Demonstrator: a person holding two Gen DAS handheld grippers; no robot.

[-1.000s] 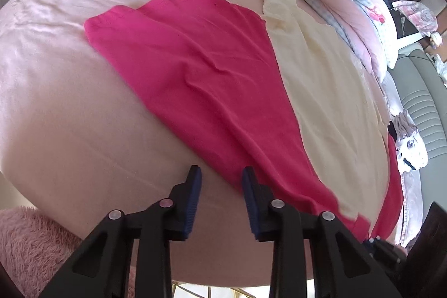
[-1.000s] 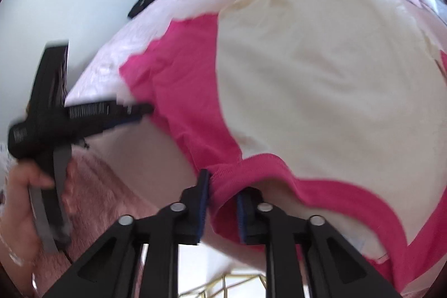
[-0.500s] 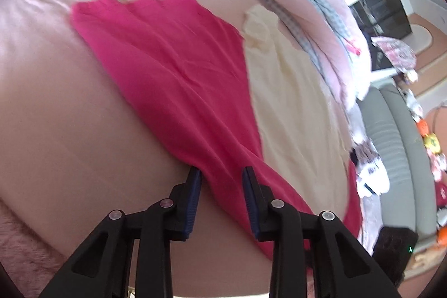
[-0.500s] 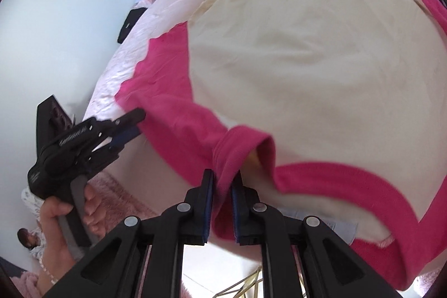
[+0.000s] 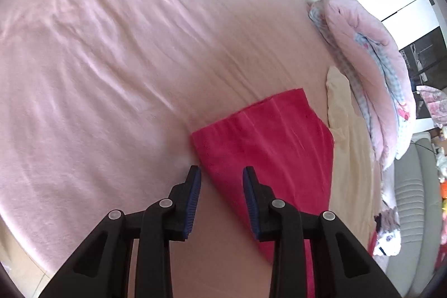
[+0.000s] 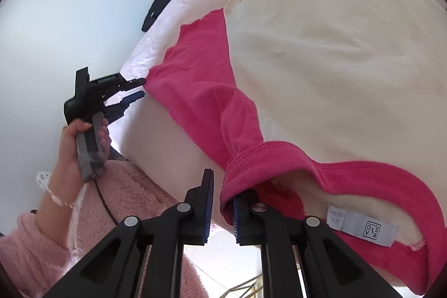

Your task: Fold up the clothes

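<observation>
Pink bedsheet (image 5: 111, 74) carries a pink shirt (image 6: 201, 91); left gripper (image 5: 222, 175), angled down, straddles its edge part-open, right gripper (image 6: 223, 194) seemingly pinching its collar.

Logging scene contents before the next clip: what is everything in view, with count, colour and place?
hot pink knit garment: one, hot pink, spread on the bed.
cream fabric garment: one, cream, covering most of the pink one.
white neck label: one, white, inside the pink collar.
pale pink bedsheet: one, under both garments.
folded pink quilt: one, at the bed's far edge.
black item: one, far on the bed; unidentifiable.
grey sofa: one, beside the bed.
left gripper: black, blue pads, open at the sleeve edge.
right gripper: black, shut on the pink collar.
left hand: grips the left gripper's handle.
</observation>
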